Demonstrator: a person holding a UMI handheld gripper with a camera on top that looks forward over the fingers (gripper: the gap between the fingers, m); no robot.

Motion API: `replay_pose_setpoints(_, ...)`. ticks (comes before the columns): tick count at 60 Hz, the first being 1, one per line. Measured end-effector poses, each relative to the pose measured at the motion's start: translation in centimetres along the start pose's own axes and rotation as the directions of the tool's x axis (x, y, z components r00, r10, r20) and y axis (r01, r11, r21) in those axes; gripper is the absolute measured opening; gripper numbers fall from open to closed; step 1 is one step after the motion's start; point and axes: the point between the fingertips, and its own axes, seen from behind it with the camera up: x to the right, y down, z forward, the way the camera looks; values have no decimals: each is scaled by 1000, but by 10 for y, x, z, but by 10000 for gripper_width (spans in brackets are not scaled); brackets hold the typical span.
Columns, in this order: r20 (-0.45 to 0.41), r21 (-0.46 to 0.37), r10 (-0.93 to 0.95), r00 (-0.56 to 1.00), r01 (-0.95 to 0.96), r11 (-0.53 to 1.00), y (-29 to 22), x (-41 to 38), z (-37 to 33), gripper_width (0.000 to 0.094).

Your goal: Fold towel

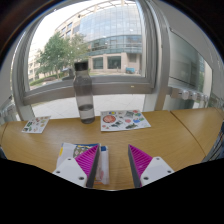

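Note:
My gripper [114, 150] is open, its two fingers with magenta pads spread over the wooden table [170, 140]. A flat white towel [68, 150] with a coloured edge lies on the table under and beside the left finger [88, 160]. A strip of it shows along that finger's inner side. Only bare wood shows in the gap between the fingers. The right finger [140, 160] is over bare table.
A colourful printed sheet [125, 121] lies beyond the fingers, and a smaller one [37, 124] lies at the far left. A tall metal bottle [86, 106] stands near the window sill. A large window [100, 40] faces buildings and trees.

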Motion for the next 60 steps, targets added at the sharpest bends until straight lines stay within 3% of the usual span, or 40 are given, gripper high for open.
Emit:
replay_pose_setpoints(6, 57, 71, 17, 998, -21, 997, -30, -30, -28, 730)
replay_pose_setpoints(11, 103, 117, 15, 995, -27, 993, -48, -64, -56, 797)
replay_pose_setpoints(23, 156, 174, 30, 987, -57, 983, -51, -152, -115, 805)
replay_pose_setpoints(37, 177, 157, -30, 984, 2, 988, 3, -245, -162, 809)
replay_pose_setpoints(60, 192, 163, -112, 975, 81, 983, 40, -313, -215, 826)
